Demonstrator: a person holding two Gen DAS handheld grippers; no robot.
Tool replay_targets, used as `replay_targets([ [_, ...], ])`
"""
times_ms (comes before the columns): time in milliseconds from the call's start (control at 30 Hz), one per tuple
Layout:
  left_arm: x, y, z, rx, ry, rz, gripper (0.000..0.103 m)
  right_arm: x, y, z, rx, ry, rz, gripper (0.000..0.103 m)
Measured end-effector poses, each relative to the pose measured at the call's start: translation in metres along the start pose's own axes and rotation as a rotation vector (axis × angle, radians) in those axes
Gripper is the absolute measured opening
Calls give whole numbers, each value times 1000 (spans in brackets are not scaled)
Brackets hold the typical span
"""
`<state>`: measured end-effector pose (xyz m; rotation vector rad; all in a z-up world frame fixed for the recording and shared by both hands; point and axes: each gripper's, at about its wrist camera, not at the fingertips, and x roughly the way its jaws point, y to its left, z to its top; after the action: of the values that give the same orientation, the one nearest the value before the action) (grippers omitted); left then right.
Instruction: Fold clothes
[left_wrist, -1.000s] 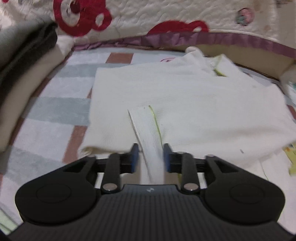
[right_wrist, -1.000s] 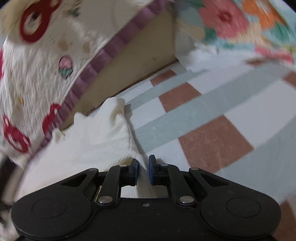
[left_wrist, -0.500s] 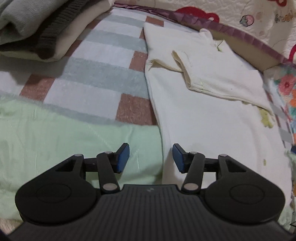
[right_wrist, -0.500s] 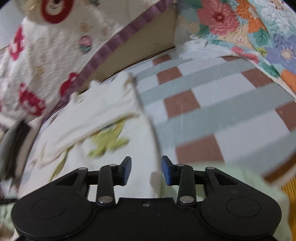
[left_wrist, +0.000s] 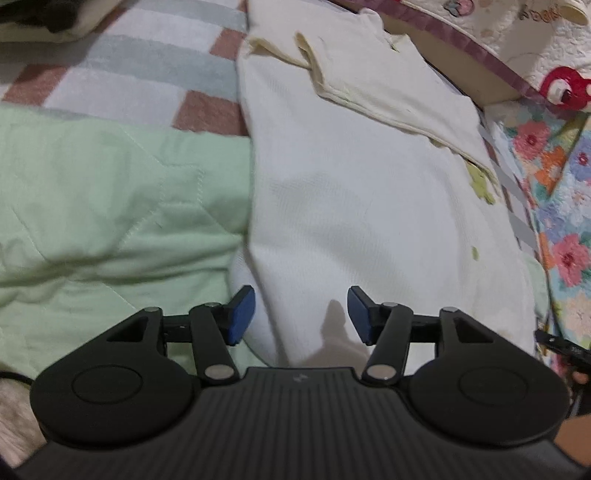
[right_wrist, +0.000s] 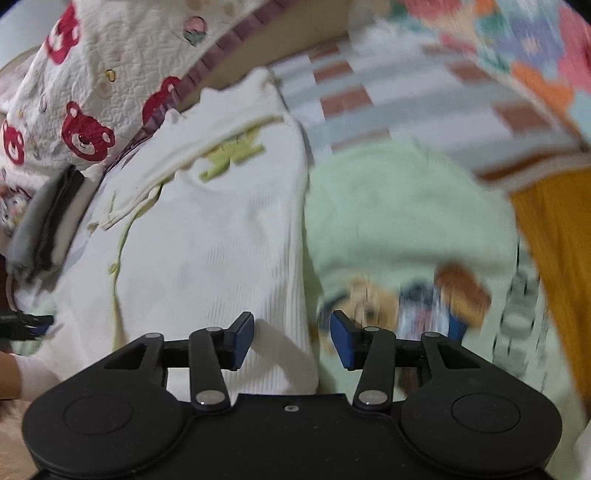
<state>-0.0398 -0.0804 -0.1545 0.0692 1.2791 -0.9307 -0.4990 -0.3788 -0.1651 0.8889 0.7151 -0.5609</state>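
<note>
The cream garment (left_wrist: 369, 192) lies long and narrow down the middle of both frames, both sleeves folded across its far end at the upper centre. A second ago each gripper pinched a sleeve there; now the left gripper (left_wrist: 301, 314) and right gripper (right_wrist: 291, 341) hang with jaws apart over the near hem, empty. Sleeves look done; the hem-end fold probably remains.
</note>
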Motion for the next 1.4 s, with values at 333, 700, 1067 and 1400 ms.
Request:
replay_targets([
  [333,-15,-6,-12,-4,-92,1,44,5,6,-17,37,-56,180,6],
  [700,-18,-3,-21,-62,-4,-35,26,-1,47,31,-69,-107,147,6],
  [1067,-30,-30,-43,6,-79,-36,3,5,48,25,-81,-111,105,6],
  [1400,-58,-77,-3,128,-285,-36,2,-2,70,68,-233,-200,119,6],
])
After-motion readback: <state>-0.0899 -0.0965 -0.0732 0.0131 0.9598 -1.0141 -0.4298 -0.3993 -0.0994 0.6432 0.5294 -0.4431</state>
